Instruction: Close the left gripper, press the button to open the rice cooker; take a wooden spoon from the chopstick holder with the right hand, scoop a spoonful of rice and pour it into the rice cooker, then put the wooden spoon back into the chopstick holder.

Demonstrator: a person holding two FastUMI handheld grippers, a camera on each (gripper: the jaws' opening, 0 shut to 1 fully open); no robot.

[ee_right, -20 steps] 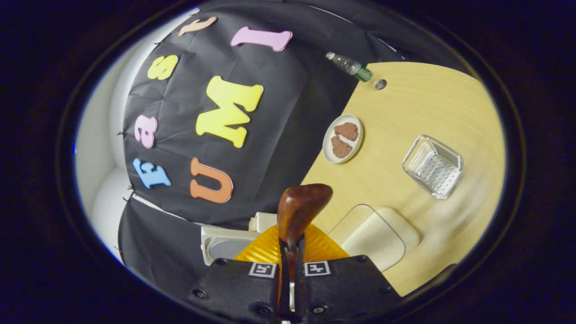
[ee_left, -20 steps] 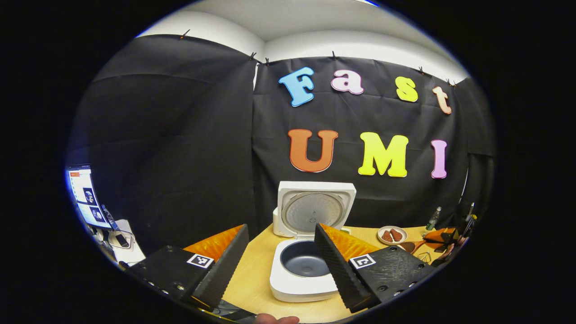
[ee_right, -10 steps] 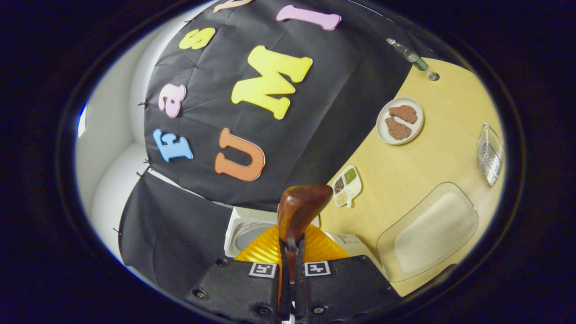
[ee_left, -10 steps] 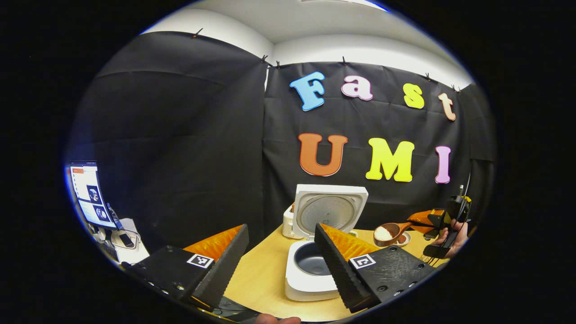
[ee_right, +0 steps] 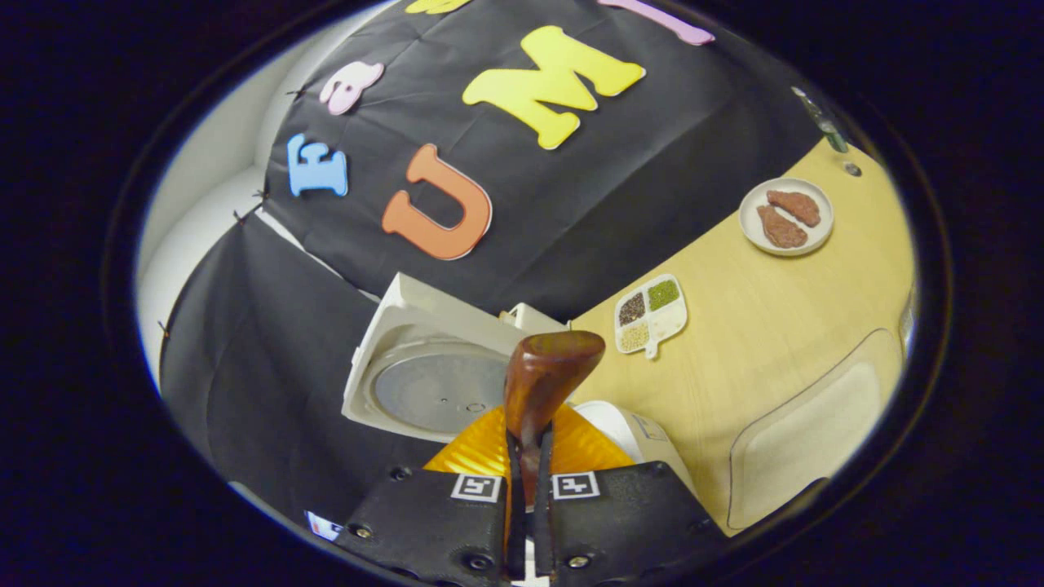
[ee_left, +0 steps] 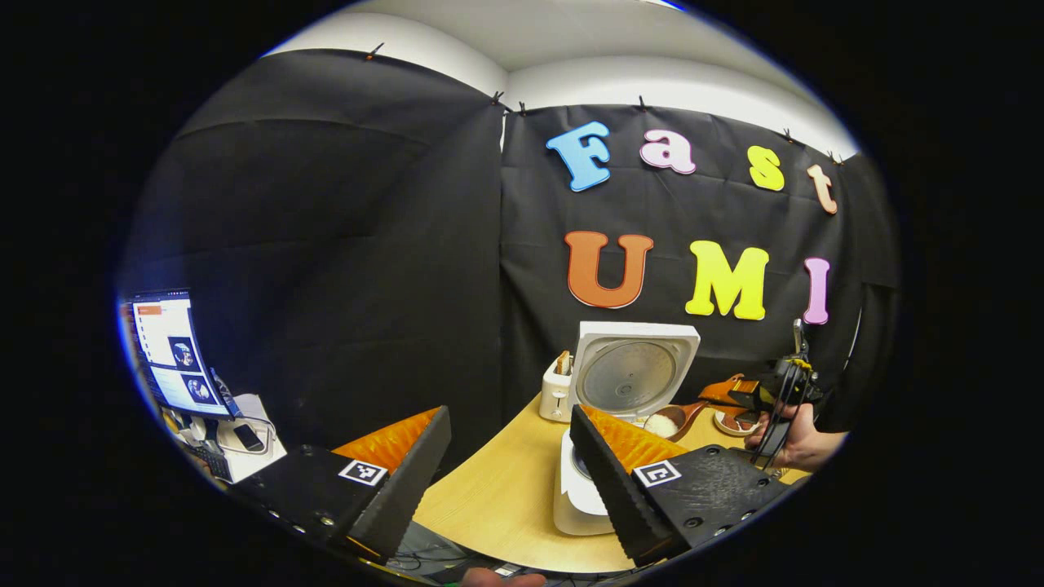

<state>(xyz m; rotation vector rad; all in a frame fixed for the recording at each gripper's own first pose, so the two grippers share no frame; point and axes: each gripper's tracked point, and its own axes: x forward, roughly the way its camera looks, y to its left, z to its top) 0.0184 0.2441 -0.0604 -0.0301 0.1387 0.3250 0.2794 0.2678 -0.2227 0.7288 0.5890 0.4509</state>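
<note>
The rice cooker [ee_left: 608, 440] is already opened on the tabletop [ee_left: 497, 497]. A spoon [ee_right: 542, 383] of rice is pinched by the right tongs [ee_right: 528, 456] beside it; left tongs [ee_left: 510, 456] are spread. Pouring and returning remain.

The table [ee_right: 758, 326] is light wood and serves as the reference. On its far right part, near the edge, a round plate [ee_right: 748, 222] carries two brown pieces [ee_right: 781, 227]. A bottle [ee_right: 822, 122] and a small round fitting [ee_right: 852, 169] lie at the far corner beyond the plate. Nearer the middle, a white divided dish [ee_right: 675, 319] holds four portions of grains in separate compartments: dark, green, pale, tan. A toaster [ee_left: 557, 390] stands at the table's back edge, against the wall. A monitor [ee_left: 171, 352] and a phone [ee_left: 245, 437] sit on a separate stand, well apart to the left of the table.
</note>
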